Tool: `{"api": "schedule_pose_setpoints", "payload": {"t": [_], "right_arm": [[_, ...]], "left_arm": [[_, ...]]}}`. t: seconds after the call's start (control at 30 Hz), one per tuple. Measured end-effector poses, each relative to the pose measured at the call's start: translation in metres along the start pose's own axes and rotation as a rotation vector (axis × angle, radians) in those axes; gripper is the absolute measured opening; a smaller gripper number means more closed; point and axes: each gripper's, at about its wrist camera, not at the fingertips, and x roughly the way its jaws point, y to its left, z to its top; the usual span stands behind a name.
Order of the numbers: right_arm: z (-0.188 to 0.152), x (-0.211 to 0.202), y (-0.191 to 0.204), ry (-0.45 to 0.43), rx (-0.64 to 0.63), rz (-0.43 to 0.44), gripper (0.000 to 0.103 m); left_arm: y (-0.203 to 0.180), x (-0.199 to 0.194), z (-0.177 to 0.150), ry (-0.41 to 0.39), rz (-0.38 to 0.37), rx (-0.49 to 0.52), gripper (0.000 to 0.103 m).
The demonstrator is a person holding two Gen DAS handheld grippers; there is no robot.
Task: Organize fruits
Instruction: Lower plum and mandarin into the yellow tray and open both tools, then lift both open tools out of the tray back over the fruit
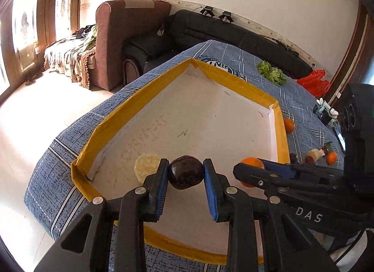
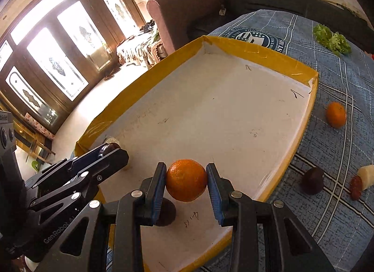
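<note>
Left tool [image 1: 186, 173]: clamped on dark brown round fruit [image 1: 185, 172], pads on both sides, held over tray floor.
Right tool [image 2: 186, 181]: clamped on orange [image 2: 186, 180], pads on both sides, over tray's near end.
Tray [image 1: 112, 117]: white floor, yellow taped rim, on blue plaid cloth [image 1: 53, 178]; lies under and ahead of both tools.
Pale fruit piece [image 1: 146, 165]: on tray floor, just left of left tool's tip.
Dark fruit in tray [image 2: 166, 212]: on floor under right tool's left finger, partly hidden.
Loose orange [image 2: 336, 114]: on cloth, outside tray, ahead-right of right tool.
Dark fruit on cloth [image 2: 312, 180]: right of right tool, just outside rim.
Green leaves [image 2: 332, 38]: far ahead-right, well apart from the tray.
</note>
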Motion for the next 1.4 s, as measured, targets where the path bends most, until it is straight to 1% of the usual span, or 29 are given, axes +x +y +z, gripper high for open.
{"api": "schedule_pose_setpoints", "payload": {"t": [0.03, 0.07, 0.1, 0.13, 0.2, 0.27, 0.4, 0.53, 0.63, 0.67, 0.77, 0.9, 1.03, 1.2, 1.4], "right_arm": [[0.002, 0.002, 0.001, 0.002, 0.004, 0.000, 0.039], [0.002, 0.002, 0.001, -0.001, 0.004, -0.003, 0.039], [0.003, 0.002, 0.002, -0.005, 0.001, -0.006, 0.040], [0.001, 0.001, 0.003, -0.007, 0.001, -0.007, 0.040], [0.002, -0.001, 0.004, -0.016, 0.009, -0.016, 0.041], [0.001, -0.005, 0.003, -0.027, 0.020, -0.007, 0.041], [0.001, -0.020, 0.002, -0.062, 0.024, -0.010, 0.045], [-0.001, -0.037, -0.002, -0.095, 0.045, -0.002, 0.049], [-0.006, -0.050, -0.007, -0.119, 0.063, -0.005, 0.050], [-0.008, -0.054, -0.009, -0.126, 0.071, -0.005, 0.050], [-0.014, -0.069, -0.018, -0.152, 0.102, -0.006, 0.052], [-0.024, -0.088, -0.033, -0.184, 0.138, -0.016, 0.055], [-0.040, -0.108, -0.047, -0.209, 0.164, -0.035, 0.057], [-0.058, -0.130, -0.066, -0.237, 0.205, -0.056, 0.059], [-0.079, -0.152, -0.092, -0.271, 0.259, -0.073, 0.060]], "left_arm": [[0.001, 0.000, 0.000, 0.000, -0.004, -0.005, 0.029], [0.003, -0.001, -0.001, 0.000, -0.013, -0.012, 0.034], [0.004, -0.002, -0.001, 0.000, -0.033, -0.022, 0.040], [0.004, -0.002, 0.000, 0.001, -0.045, -0.028, 0.044], [0.005, -0.004, 0.000, -0.002, -0.020, -0.038, 0.056], [0.009, -0.008, 0.000, -0.007, -0.022, -0.059, 0.061], [0.019, -0.019, 0.002, -0.021, -0.024, -0.109, 0.064], [0.020, -0.031, 0.003, -0.041, -0.018, -0.129, 0.067], [0.012, -0.038, 0.002, -0.048, -0.003, -0.114, 0.070], [0.009, -0.041, 0.002, -0.049, 0.005, -0.105, 0.072], [-0.002, -0.047, -0.001, -0.051, 0.005, -0.086, 0.076], [-0.027, -0.058, -0.004, -0.064, 0.025, -0.033, 0.081], [-0.049, -0.067, -0.007, -0.074, 0.019, 0.019, 0.081], [-0.081, -0.076, -0.014, -0.097, 0.057, 0.102, 0.081], [-0.109, -0.086, -0.022, -0.128, 0.087, 0.186, 0.081]]}}
